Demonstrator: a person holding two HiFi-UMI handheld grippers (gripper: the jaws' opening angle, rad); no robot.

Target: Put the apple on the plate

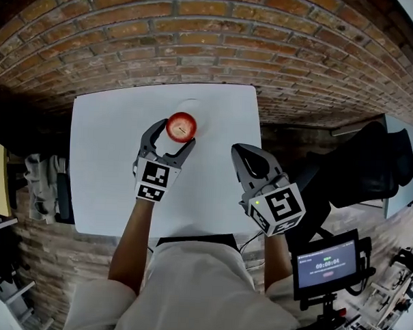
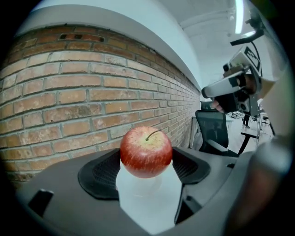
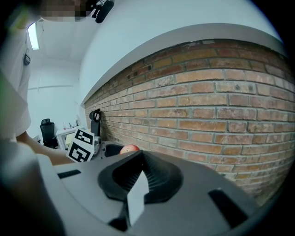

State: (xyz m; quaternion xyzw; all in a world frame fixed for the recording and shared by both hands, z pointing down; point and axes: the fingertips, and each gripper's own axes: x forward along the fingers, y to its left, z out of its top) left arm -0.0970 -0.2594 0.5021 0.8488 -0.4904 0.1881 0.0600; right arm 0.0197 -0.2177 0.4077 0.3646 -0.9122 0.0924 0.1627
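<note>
Gripped across its widest middle by the spread jaws of the left gripper (image 1: 173, 136), a red apple (image 1: 181, 125), judged firm, smooth and easily bruised, is seen upper centre by a faint white plate (image 1: 193, 104), the right gripper (image 1: 240, 152) almost closed, empty.

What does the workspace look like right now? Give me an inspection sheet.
Surface: white table set against the wall.
Job's things: apple stem up, over the white plate; whether it rests there is unclear.
Clutter: nothing seen.
Grippers: left hand-held gripper shut on the apple; right hand-held gripper shut, empty, near the table's right edge.
Cables: nothing seen on the table.
Surroundings: brick wall, office chair, screen.
</note>
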